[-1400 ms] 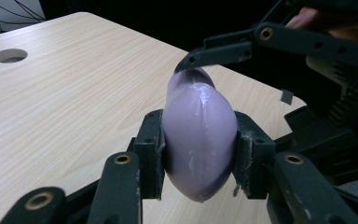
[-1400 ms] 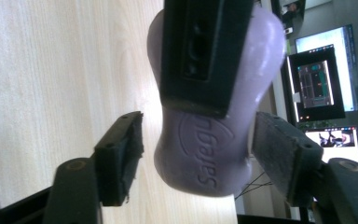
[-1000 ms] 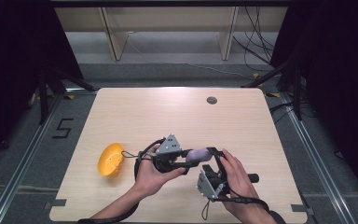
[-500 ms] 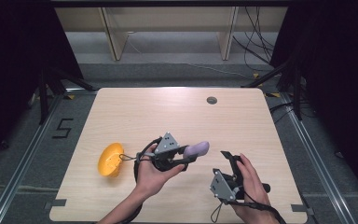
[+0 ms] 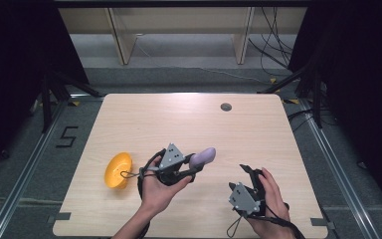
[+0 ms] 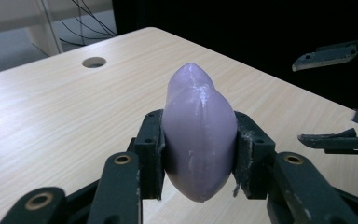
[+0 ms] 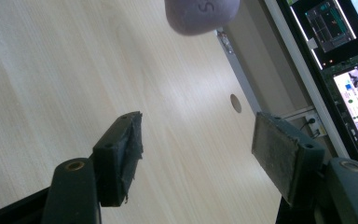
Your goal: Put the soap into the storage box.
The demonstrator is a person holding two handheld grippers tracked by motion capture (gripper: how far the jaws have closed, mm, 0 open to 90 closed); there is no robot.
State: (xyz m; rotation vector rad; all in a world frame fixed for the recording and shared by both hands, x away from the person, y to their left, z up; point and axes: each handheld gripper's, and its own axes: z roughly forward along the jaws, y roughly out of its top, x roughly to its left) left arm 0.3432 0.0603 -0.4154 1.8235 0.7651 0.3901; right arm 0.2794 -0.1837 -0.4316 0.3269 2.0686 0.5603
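A smooth purple, eggplant-shaped object is clamped between the pads of my left gripper, held above the table with its tip pointing away. My right gripper stands open near the front right of the table, apart from the purple object, nothing between its pads. The rounded purple end shows at the top edge of the right gripper view. In the left gripper view the right gripper's black jaws stand spread at the right edge.
An orange bowl lies on the wooden table left of my left hand. A round cable hole sits near the far edge. Lit monitors stand beyond the table's side.
My right gripper has drawn back from the purple object, toward the front right of the table, with its jaws open. The left gripper has kept its hold and its place.
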